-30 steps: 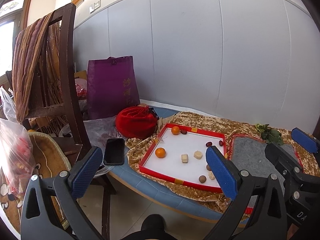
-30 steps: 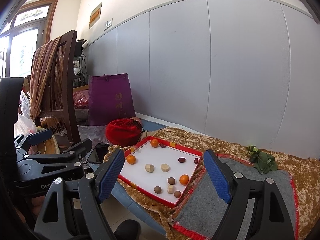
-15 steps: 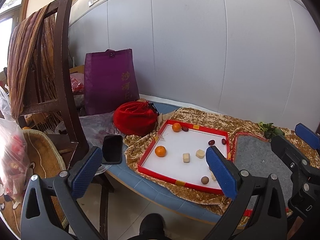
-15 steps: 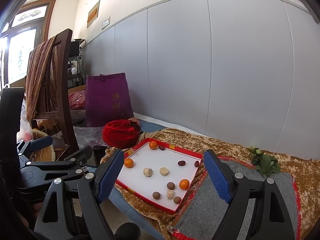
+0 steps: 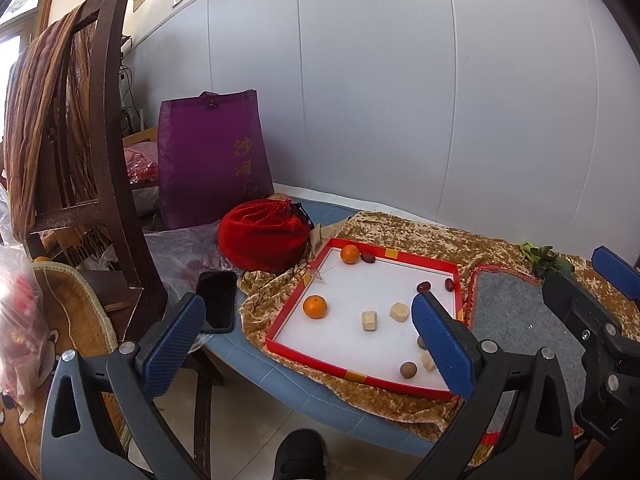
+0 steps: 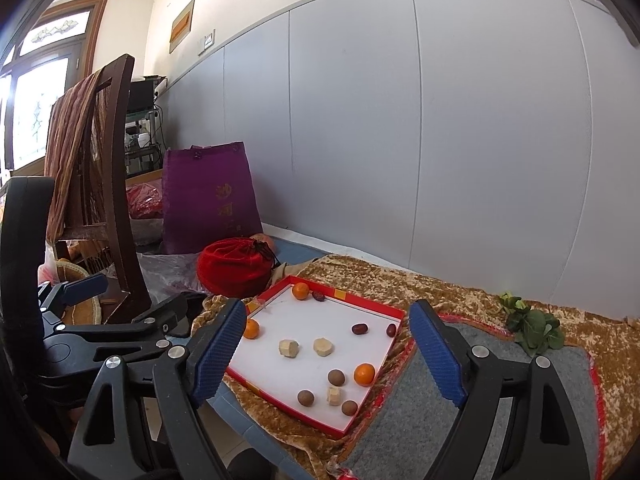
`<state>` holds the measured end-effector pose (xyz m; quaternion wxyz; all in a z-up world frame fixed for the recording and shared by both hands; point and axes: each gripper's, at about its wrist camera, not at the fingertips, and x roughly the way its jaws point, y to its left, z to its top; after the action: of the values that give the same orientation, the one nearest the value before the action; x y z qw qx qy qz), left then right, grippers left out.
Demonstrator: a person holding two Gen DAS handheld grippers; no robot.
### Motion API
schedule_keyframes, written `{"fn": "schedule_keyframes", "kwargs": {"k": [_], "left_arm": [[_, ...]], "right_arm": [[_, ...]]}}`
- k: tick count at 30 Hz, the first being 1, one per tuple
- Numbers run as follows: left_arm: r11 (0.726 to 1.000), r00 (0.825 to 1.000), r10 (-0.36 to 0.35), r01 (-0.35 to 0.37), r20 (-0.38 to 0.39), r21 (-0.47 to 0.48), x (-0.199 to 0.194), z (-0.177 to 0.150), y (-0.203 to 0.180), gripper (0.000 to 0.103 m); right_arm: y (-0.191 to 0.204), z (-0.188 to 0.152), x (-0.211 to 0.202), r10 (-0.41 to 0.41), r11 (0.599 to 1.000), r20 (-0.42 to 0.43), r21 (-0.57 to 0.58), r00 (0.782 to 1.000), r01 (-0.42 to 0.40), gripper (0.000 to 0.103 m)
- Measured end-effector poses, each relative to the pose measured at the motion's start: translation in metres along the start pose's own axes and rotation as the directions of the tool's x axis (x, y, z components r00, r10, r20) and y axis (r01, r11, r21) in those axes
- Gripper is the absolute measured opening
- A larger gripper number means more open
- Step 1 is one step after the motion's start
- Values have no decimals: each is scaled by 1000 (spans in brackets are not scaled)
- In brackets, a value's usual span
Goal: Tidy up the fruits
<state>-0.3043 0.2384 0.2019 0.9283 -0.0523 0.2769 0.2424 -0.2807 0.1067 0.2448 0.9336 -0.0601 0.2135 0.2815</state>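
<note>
Ahead of both released hand-held grippers, left and right, small orange round tangerines are sitting in the red-rimmed white cardboard tray; descending squarely over one is advisable.

1. In the left wrist view, the left gripper's right finger covers part of the red tray's near right corner; one brown fruit peeks out half hidden beside it.
2. The phone is partly hidden behind the left finger.
3. The small dark red fruits are too small to identify.
4. The gold lettering on the purple bag is unreadable.
5. The grey mat runs off the bottom edge in the right wrist view.
</note>
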Motion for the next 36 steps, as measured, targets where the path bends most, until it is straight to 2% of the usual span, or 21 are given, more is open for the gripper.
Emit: {"fn": "schedule_keyframes", "kwargs": {"k": [12,16,21,24,36], "left_arm": [[1000,1000,14,-13,-25,15,49,4,-25,103],[999,999,22,-20,-50,44,72,-5,-32,103],[999,992,22,-17,-122,46,96,-12,-40,103],[997,991,36,-28,-130,65,100,-14,-44,103],[997,989,70,-66,-131,40,100,-18,-33,103]], "right_arm": [[-20,-11,32,-32,999,-41,-19,999,31,85],[-33,-18,46,-36,999,-54,13,998,36,85],[-47,-31,68,-28,999,-91,37,995,31,85],[-52,-36,75,-23,999,-110,44,994,28,85],[-47,-36,67,-17,999,-70,26,997,19,85]]}}
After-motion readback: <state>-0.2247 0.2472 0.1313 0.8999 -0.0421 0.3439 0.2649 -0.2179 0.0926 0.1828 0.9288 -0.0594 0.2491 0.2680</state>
